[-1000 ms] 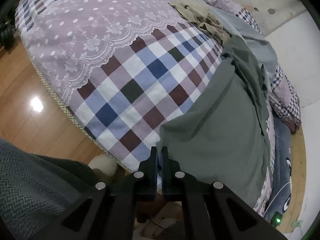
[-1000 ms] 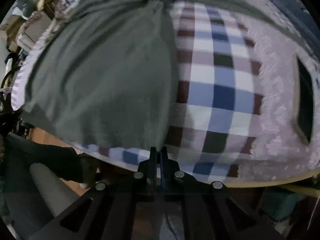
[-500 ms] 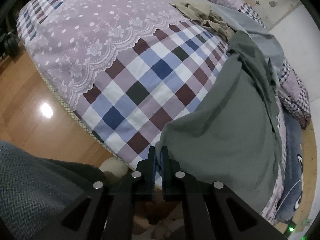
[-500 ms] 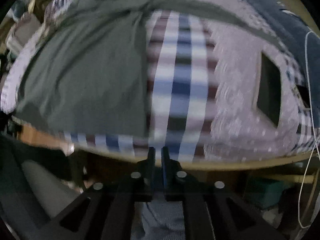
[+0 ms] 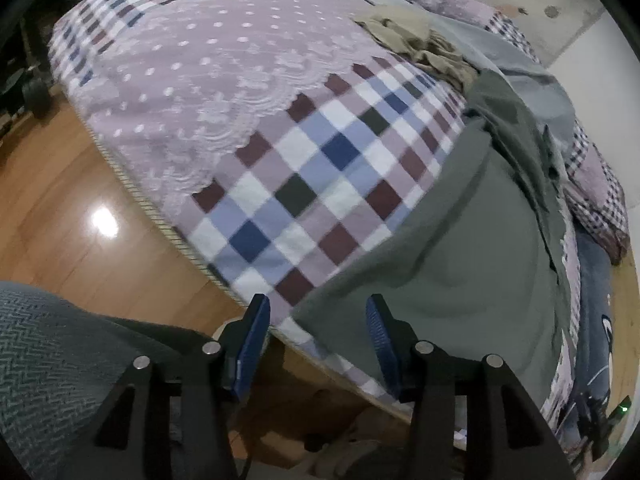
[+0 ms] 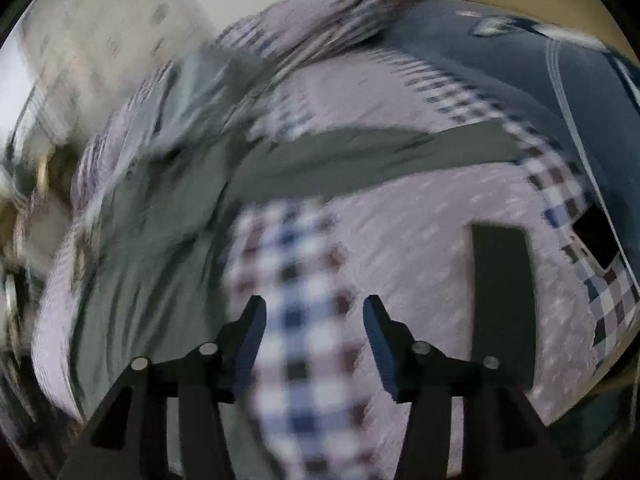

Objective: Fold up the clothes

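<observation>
Left wrist view: your left gripper (image 5: pixel 316 312) has its fingers spread apart, nothing between them. One olive-green garment (image 5: pixel 460 248) lies flat on the checked bedspread (image 5: pixel 320 168), its near corner at the bed edge just ahead of the fingertips. One crumpled tan garment (image 5: pixel 420 46) and one grey garment (image 5: pixel 516 68) lie farther back. Bare wooden floor (image 5: pixel 68 216) on the left.

Right wrist view, blurred: your right gripper (image 6: pixel 314 312) is also spread, empty, over checked cloth. One dark flat rectangle (image 6: pixel 502 304) lies to its right.
</observation>
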The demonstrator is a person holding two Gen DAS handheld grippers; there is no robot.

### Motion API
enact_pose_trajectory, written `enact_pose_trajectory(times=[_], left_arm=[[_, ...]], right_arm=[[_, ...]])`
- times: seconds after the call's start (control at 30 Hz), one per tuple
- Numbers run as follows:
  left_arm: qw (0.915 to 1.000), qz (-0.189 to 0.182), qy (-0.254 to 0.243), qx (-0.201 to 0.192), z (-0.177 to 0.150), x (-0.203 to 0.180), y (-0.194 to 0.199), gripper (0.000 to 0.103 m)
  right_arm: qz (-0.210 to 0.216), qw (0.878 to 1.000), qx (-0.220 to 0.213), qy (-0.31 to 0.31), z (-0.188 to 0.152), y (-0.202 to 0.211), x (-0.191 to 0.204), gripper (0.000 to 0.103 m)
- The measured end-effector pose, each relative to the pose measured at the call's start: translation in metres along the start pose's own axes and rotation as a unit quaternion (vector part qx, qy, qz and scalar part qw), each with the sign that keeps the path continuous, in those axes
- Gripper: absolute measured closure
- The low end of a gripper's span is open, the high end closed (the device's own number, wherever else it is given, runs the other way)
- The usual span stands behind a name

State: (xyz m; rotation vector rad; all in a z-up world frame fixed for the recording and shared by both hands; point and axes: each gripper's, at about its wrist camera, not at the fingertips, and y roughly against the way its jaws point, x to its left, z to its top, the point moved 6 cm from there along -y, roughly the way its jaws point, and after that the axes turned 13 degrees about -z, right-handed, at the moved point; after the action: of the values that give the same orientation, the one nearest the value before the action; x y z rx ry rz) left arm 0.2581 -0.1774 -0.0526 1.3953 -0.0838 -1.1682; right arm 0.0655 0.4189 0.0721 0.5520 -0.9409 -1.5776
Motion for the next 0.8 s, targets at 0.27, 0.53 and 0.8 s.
enact_pose_trajectory(times=[0.27, 0.53, 0.8], left_arm=[[0.999, 0.018, 0.003, -0.039, 0.003, 0.007, 0.031, 0.049], [0.9878, 0.065, 0.041, -0.135, 0.034, 0.016, 0.071, 0.038], [0.974, 0.066, 0.013, -0.216, 0.101, -0.008, 0.066, 0.032]], right_arm=[[0.016, 0.965, -0.023, -0.259, 0.091, -0.061, -0.129, 0.046], [-0.046, 0.944, -0.018, -0.326, 0.13, -0.124, -0.179, 0.045], [-0.105, 0.941, -0.029, -0.321, 0.153, -0.168, -0.194, 0.046]])
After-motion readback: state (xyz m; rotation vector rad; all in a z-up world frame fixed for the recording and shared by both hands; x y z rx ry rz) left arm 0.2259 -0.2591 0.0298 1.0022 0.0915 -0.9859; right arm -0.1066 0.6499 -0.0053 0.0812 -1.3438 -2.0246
